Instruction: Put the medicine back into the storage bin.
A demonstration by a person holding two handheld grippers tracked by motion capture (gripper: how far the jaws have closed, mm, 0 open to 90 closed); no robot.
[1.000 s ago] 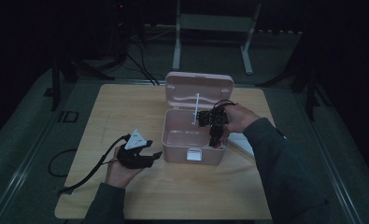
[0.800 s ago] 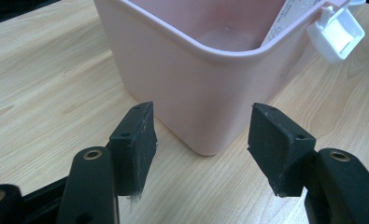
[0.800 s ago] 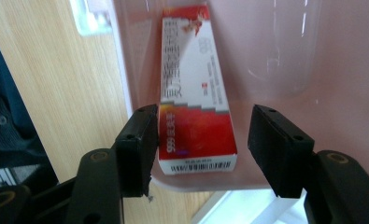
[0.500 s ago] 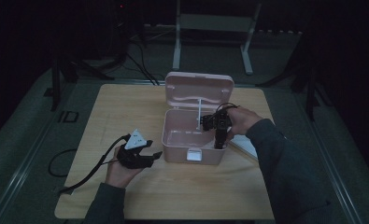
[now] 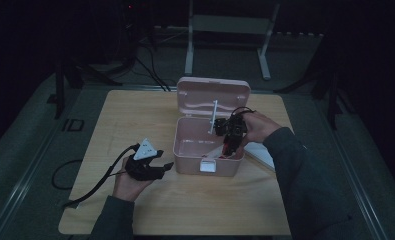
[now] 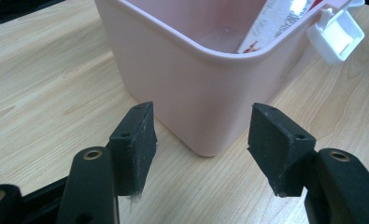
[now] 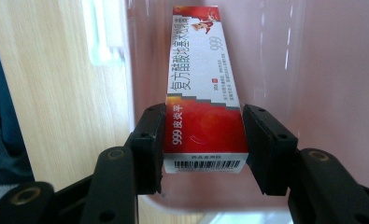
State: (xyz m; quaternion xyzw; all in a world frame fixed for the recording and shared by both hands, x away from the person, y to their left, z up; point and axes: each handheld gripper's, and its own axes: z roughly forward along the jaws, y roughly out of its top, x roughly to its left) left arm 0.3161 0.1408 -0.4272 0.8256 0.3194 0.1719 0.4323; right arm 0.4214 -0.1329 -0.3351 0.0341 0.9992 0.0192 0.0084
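A pink box [image 5: 185,150] stands open on the wooden table, its lid [image 5: 213,95] tipped up behind it. My right gripper [image 5: 228,146] points down into the box. Its jaws have just been closing and now press both sides of a red and white carton [image 7: 198,70], which leans inside against the box wall [image 7: 275,56]. My right gripper [image 7: 203,140] holds the carton at its barcode end. My left gripper [image 5: 166,166] rests on the table left of the box. My left gripper [image 6: 201,135] is open and holds nothing, with the box's corner [image 6: 196,93] just beyond its fingertips.
A white latch [image 5: 207,166] hangs on the box's front; the latch [image 6: 336,35] also sits at the upper right of the left gripper view. A white flat object [image 5: 261,152] lies on the table right of the box. A black cable [image 5: 92,187] trails left from my left gripper.
The right hand has shifted slightly over the box. The left hand and the box stay where they were.
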